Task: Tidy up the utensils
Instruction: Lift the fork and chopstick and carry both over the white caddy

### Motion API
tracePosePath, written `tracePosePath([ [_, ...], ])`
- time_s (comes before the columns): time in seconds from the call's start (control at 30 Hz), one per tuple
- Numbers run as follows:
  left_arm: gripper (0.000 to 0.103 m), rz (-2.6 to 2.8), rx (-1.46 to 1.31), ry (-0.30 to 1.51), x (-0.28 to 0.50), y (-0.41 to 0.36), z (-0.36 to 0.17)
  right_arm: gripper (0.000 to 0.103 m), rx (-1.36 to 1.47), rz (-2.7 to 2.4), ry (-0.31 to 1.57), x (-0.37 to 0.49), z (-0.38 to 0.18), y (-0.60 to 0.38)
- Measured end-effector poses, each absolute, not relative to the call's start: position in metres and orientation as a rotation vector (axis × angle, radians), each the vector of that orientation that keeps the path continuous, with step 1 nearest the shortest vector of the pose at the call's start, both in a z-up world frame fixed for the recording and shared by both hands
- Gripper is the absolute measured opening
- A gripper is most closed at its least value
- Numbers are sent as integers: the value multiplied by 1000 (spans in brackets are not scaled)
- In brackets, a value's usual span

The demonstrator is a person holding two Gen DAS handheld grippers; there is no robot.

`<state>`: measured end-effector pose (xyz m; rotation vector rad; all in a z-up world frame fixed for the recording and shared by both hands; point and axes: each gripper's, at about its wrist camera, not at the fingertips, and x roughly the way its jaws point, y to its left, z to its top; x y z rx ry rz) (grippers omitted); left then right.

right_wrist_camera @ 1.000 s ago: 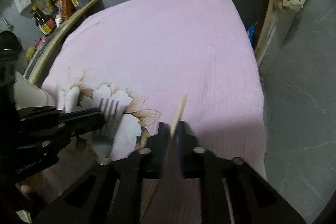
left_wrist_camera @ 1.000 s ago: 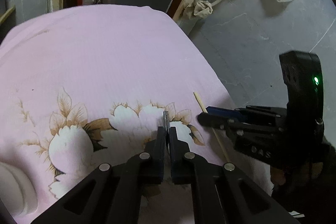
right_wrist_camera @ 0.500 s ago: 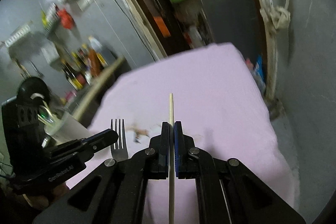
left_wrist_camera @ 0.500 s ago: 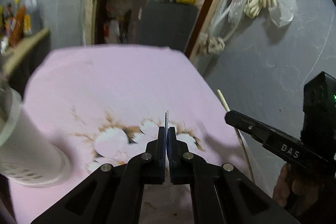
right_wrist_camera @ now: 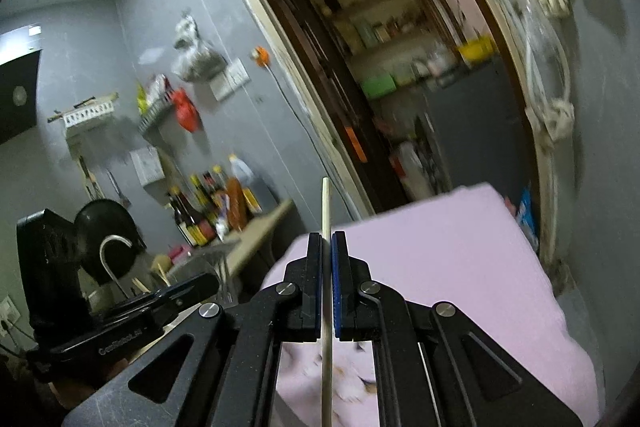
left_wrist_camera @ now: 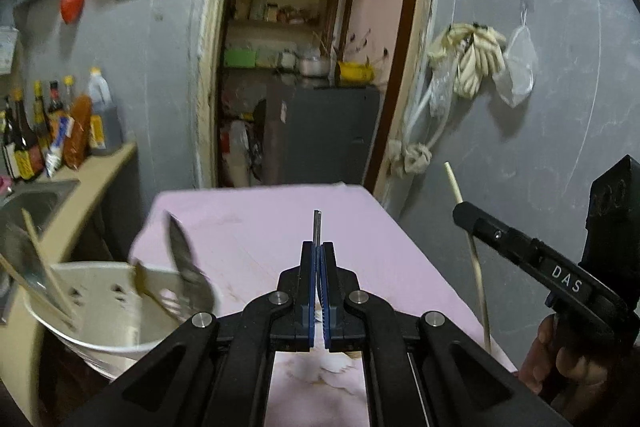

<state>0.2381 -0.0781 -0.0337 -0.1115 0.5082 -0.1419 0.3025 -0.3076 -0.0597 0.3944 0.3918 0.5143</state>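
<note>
Steel and wood are each pinched upright for carrying: the fork (left_wrist_camera: 316, 227) in the clamped left gripper (left_wrist_camera: 317, 267), the chopstick (right_wrist_camera: 326, 267) in the clamped right gripper (right_wrist_camera: 327, 279), likely bound for the white utensil holder (left_wrist_camera: 100, 311) lower-left of the left gripper.

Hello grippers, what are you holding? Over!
Left gripper shut on fork. Right gripper shut on chopstick. Utensil holder lower left, nothing blocking.

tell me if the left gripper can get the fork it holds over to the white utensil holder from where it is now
Probably yes. The left gripper, shut on the metal fork, hangs above the pink cloth; the white perforated utensil holder sits just to its left, top open, with nothing between them.
</note>
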Motion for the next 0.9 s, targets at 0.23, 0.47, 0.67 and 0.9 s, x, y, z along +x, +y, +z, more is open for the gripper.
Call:
tracePosePath([
  [0.23,3,-84,-114,434,211,-27,8,4,391,554,309,296,-22,-265],
  [0.47,2,60,-90,353,191,37,42,4,424,631,219,307,4,-208],
  [0.67,2,213,-75,291,189,95,56,4,486,670,166,323,7,-155],
  [0.9,3,321,-48,277,201,124,39,4,558,574,126,328,-21,-122],
])
